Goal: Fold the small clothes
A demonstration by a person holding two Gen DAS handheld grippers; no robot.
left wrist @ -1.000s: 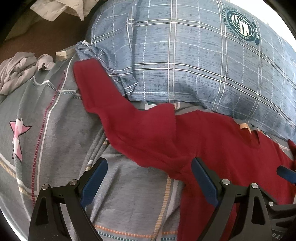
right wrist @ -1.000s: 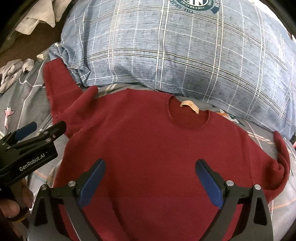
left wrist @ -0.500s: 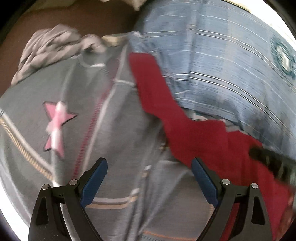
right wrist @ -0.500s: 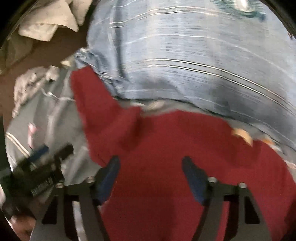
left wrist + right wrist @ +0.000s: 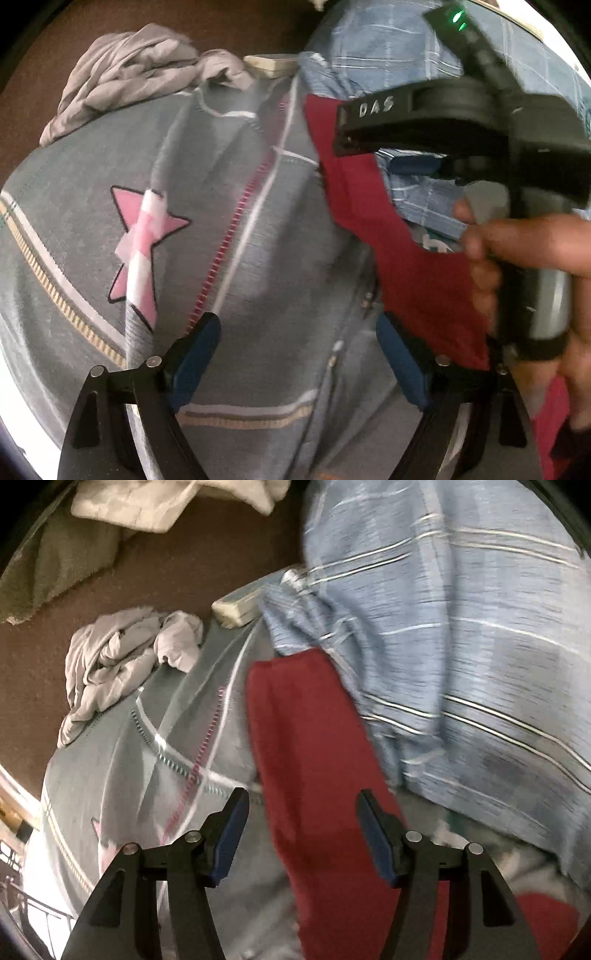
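Jaws spread — right gripper (image 5: 301, 843) now over red sleeve (image 5: 310, 760).

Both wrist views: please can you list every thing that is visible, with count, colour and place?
red sweater: one, dark red, on the bed; a sleeve stretches up beside the pillow.
pillow: one, blue with white check lines, at the bed's far right.
bed cover: one, grey with stripes and a pink star, under everything.
crumpled cloth: one, pale grey, at the bed's far left edge.
flat object: one, cream, beside the pillow corner.
white cloth: one, on the brown floor.
left tool: open, above the bed cover.
right tool: open, above the sleeve.
right hand: holding the right tool's handle.
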